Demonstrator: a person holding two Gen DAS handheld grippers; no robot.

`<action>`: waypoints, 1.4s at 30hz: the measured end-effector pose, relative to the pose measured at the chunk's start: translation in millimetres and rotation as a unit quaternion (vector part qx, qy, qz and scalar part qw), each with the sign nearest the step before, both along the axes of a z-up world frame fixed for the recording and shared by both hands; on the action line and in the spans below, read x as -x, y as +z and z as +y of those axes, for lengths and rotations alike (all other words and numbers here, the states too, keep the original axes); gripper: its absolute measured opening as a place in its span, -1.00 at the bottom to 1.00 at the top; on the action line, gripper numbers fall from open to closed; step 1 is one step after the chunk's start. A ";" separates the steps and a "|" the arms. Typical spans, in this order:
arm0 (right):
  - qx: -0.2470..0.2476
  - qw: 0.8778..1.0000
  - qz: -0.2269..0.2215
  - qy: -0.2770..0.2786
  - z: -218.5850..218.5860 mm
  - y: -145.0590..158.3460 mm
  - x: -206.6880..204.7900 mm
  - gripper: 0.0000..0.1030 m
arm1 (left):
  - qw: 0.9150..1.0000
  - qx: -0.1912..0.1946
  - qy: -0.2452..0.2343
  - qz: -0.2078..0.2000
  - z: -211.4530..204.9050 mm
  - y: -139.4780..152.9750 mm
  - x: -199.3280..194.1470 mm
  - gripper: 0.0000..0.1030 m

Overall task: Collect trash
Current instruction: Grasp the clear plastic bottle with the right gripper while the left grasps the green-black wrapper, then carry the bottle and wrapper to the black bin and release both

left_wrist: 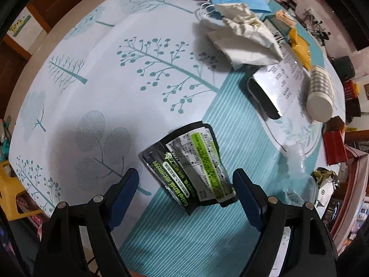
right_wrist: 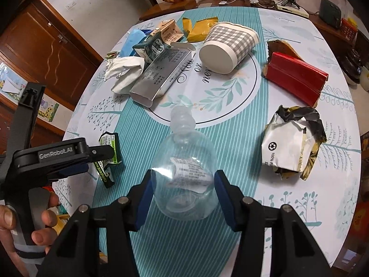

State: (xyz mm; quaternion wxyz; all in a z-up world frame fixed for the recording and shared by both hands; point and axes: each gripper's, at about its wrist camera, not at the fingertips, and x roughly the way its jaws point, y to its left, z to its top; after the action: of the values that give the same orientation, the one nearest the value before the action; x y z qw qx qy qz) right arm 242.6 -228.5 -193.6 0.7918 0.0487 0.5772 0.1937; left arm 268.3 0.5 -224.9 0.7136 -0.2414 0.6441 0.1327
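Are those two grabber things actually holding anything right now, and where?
The right gripper straddles the clear plastic bottle at its wide lower body; a firm hold cannot be told. The left gripper is open around the black-and-green wrapper, holding nothing.

table [right_wrist: 299,219] | on it: bottle [right_wrist: 186,173], cup [right_wrist: 228,46], red box [right_wrist: 297,78], wrapper [left_wrist: 193,168]

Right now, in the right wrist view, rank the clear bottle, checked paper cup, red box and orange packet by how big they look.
1. clear bottle, though it sits closest to the camera, so that is partly nearness
2. red box and checked paper cup, too alike to rank
3. orange packet
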 end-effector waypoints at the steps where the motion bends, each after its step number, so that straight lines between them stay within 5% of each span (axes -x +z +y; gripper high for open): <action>1: 0.000 1.000 0.000 0.000 0.1 0.0 -0.1 0.01 | 1.000 -0.002 0.002 0.003 0.8 -2.0 1.0 0.59; 6: -0.002 1.000 -0.001 0.004 0.5 0.0 0.2 0.01 | 1.000 0.011 0.008 0.010 2.2 -10.8 4.5 0.48; 9: -0.007 1.000 0.000 0.006 0.5 -0.8 1.0 0.00 | 1.000 -0.009 -0.001 0.001 -0.4 -7.0 4.8 -0.24; 13: -0.017 1.000 0.002 0.001 -0.5 -1.5 4.8 -0.02 | 1.000 0.002 -0.009 -0.017 -0.6 -4.4 10.9 -0.77; 22: -0.039 0.999 -0.021 -0.015 -0.8 22.4 28.3 -0.06 | 0.995 0.004 -0.066 -0.068 -2.8 33.2 45.6 -0.79; 28: -0.052 0.996 -0.054 -0.042 2.9 58.0 63.5 -0.07 | 0.985 0.017 -0.131 -0.114 -3.4 80.9 93.1 -0.79; 36: -0.081 0.986 -0.098 -0.106 18.5 112.6 164.5 -0.07 | 0.963 0.018 -0.219 -0.155 12.7 131.0 185.7 -0.78; 42: -0.088 0.980 -0.100 -0.148 32.2 120.4 248.6 -0.07 | 0.945 0.010 -0.277 -0.172 28.8 139.3 253.5 -0.78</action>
State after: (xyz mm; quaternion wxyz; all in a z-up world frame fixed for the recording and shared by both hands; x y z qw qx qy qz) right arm -5.9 -196.3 -73.1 0.8578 0.1840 0.4624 0.1284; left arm 14.8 29.2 -85.6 0.8198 -0.0799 0.5540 -0.1204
